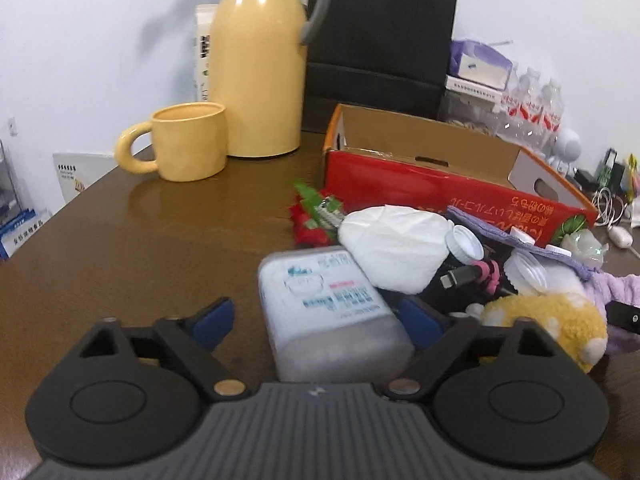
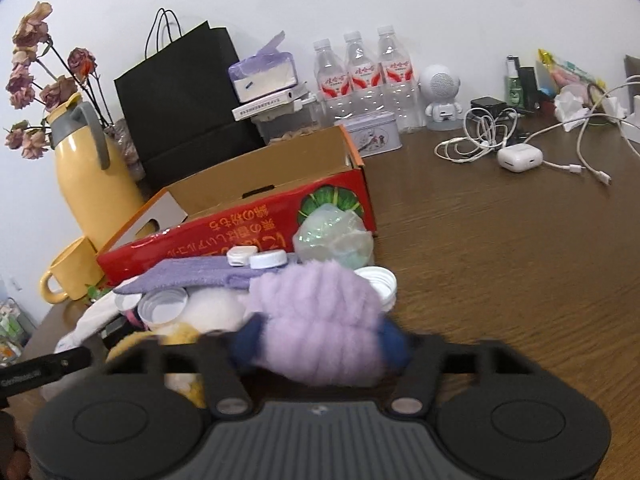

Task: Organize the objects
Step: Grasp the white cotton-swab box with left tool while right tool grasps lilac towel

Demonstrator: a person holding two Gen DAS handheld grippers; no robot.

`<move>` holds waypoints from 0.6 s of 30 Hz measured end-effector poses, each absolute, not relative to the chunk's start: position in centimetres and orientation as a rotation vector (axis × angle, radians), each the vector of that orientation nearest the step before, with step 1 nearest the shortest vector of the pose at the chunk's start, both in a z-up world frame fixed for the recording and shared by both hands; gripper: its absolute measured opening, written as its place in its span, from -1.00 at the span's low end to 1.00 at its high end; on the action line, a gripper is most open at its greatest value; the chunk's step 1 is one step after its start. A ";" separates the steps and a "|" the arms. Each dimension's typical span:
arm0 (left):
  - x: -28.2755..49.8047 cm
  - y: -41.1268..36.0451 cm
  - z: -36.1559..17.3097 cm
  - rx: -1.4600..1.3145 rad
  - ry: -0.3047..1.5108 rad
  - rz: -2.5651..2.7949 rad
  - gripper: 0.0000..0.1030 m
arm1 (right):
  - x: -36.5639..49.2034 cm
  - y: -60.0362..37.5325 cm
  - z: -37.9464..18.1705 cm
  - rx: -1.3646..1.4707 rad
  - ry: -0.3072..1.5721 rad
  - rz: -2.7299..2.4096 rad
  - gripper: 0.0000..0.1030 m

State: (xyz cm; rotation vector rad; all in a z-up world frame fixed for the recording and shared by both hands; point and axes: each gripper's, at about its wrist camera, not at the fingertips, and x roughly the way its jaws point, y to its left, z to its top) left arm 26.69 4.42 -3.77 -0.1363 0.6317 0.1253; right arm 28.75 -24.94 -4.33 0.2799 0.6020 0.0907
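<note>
A pile of small items lies on the brown table in front of an open red cardboard box (image 1: 420, 184) (image 2: 248, 216). My left gripper (image 1: 320, 316) is open around a translucent white rectangular bottle (image 1: 328, 308), which lies between the blue fingertips without clear contact. Beside it lie a white mask (image 1: 396, 248), white caps (image 1: 464, 240) and a yellow plush toy (image 1: 552, 324). My right gripper (image 2: 320, 340) has its blue pads pressed on both sides of a fluffy purple plush item (image 2: 320, 320). A purple cloth (image 2: 192, 280) and a crumpled clear bag (image 2: 336, 236) lie behind it.
A yellow thermos (image 1: 260, 72) and yellow mug (image 1: 188, 142) stand at the back left. A black paper bag (image 2: 188, 92), water bottles (image 2: 360, 76), a tin (image 2: 374, 136), white cables (image 2: 480, 140) and an earbud case (image 2: 519, 159) sit along the back and right.
</note>
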 end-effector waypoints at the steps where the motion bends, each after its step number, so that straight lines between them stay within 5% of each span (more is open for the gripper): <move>1: 26.4 4.5 -3.8 -0.133 0.636 0.121 0.36 | 28.3 -25.0 -4.3 0.281 0.596 0.091 -0.09; 6: 23.4 4.0 -3.5 -0.079 0.644 0.109 0.36 | 25.5 -25.4 -4.1 0.294 0.598 0.116 -0.28; 15: 13.8 3.4 -3.0 -0.108 0.673 0.079 0.37 | 15.4 -25.0 -3.2 0.202 0.601 0.184 -0.28; 18: 12.2 2.5 -3.2 -0.061 0.682 0.068 0.62 | 12.5 -24.7 -3.2 0.187 0.612 0.213 -0.28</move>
